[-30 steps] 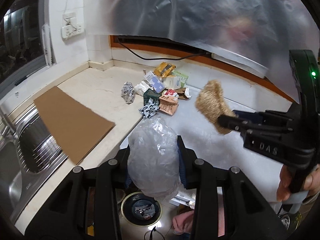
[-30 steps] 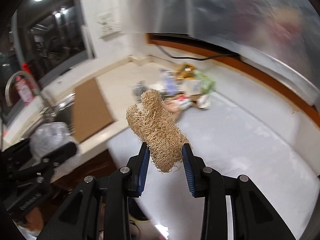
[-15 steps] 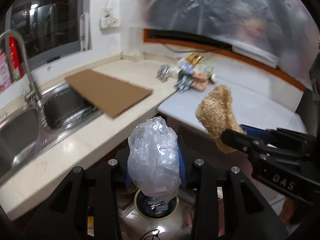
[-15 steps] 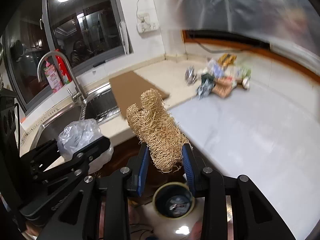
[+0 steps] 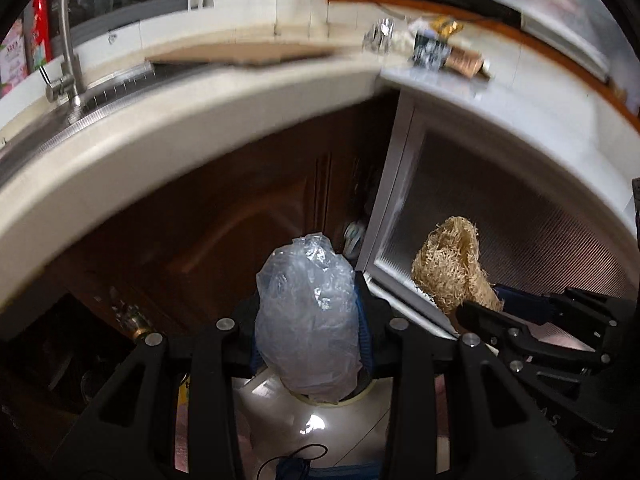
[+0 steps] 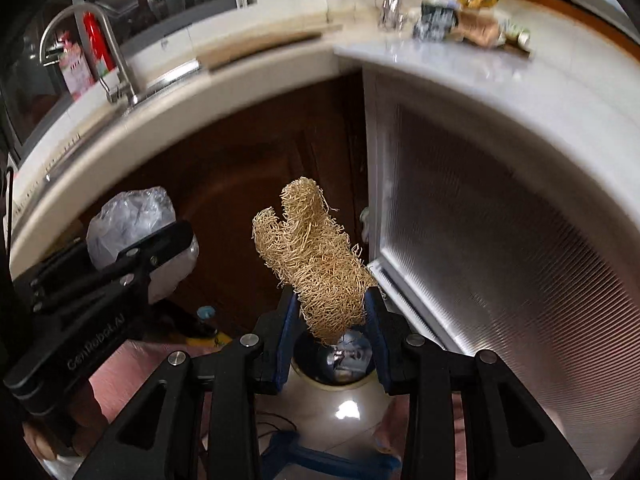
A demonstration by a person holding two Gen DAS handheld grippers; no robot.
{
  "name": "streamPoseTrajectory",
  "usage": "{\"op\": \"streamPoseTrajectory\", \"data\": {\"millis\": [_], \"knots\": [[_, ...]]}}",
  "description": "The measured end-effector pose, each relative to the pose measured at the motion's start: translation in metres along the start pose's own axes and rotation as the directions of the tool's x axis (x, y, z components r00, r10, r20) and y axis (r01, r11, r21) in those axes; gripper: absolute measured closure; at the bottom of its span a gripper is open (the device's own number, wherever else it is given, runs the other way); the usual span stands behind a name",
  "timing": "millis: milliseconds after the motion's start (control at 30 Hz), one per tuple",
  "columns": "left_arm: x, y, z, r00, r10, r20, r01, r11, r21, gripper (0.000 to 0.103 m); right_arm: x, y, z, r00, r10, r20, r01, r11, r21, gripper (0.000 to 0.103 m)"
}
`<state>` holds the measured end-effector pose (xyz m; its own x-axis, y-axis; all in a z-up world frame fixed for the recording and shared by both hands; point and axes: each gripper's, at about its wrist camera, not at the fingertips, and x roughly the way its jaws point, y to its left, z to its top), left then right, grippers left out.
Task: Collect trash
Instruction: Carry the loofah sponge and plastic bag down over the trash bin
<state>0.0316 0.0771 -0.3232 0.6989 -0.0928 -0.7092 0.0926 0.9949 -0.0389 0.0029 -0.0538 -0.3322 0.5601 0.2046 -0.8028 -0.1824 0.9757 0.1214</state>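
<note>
Your left claw [image 5: 308, 336] is clamped tight around its load and your right claw [image 6: 332, 328] is pinched shut on its own, both angled downward, side by side.

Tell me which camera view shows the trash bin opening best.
The right wrist view: the trash bin opening shows dark beneath the loofah. In the left wrist view the plastic bag hides it, leaving only a rim sliver.

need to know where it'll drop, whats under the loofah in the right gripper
Below the loofah held by the right gripper is the open mouth of a round bin, with shiny scraps inside. The loofah and fingers cover most of the opening.
</note>
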Motion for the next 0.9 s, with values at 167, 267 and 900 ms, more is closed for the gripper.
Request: {"op": "streamPoseTrajectory", "data": {"millis": [167, 267, 900], "knots": [[0.046, 0.005, -0.025, 0.998, -0.029, -0.062, 0.029, 1.000, -0.003, 0.070, 0.046, -0.003, -0.027, 0.997, 0.027, -0.071, -0.026, 1.000, 0.013, 0.070], [0.077, 0.007, -0.040, 0.992, -0.024, -0.123, 0.024, 1.000, 0.000, 0.070, 0.081, -0.009, -0.042, 0.989, 0.045, -0.143, -0.038, 0.998, 0.053, 0.070], [0.248, -0.004, -0.081, 0.885, -0.043, -0.463, 0.050, 0.999, 0.002, 0.069, 0.241, -0.055, -0.047, 0.924, 0.065, -0.378, 0.008, 0.982, 0.189, 0.069]]}}
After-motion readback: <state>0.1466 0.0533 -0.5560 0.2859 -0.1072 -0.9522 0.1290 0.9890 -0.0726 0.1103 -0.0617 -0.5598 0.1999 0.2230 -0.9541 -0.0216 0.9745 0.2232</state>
